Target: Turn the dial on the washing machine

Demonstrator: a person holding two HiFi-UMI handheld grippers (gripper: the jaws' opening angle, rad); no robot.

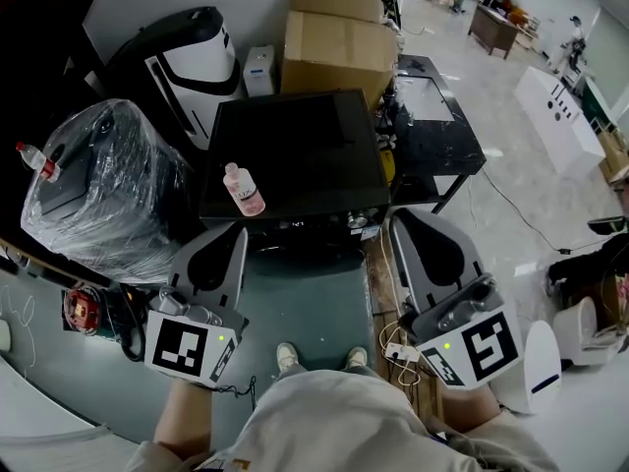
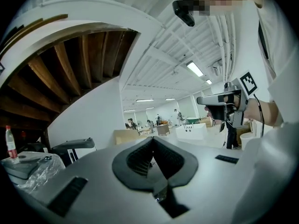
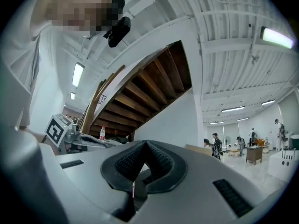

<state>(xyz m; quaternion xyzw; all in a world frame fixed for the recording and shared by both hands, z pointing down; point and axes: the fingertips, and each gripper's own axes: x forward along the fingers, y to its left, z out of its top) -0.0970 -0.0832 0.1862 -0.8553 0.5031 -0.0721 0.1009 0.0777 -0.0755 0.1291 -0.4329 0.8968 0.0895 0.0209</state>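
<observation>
The washing machine (image 1: 295,150) is a black box with a flat top, seen from above in the head view; a pink bottle (image 1: 243,189) stands on its near left corner. Small controls (image 1: 354,221) show along its front edge, and I cannot make out the dial among them. My left gripper (image 1: 239,232) (image 2: 152,138) is held level in front of the machine's left corner, shut with nothing in it. My right gripper (image 1: 399,216) (image 3: 145,143) is at the machine's front right corner, also shut and empty. Neither touches the machine.
A plastic-wrapped appliance (image 1: 108,180) stands left of the machine, with a black-and-white unit (image 1: 192,62) and cardboard boxes (image 1: 334,32) behind. A black table (image 1: 437,131) is at the right. A power strip and cables (image 1: 398,350) lie by my feet, with a white bin (image 1: 541,362) beside them.
</observation>
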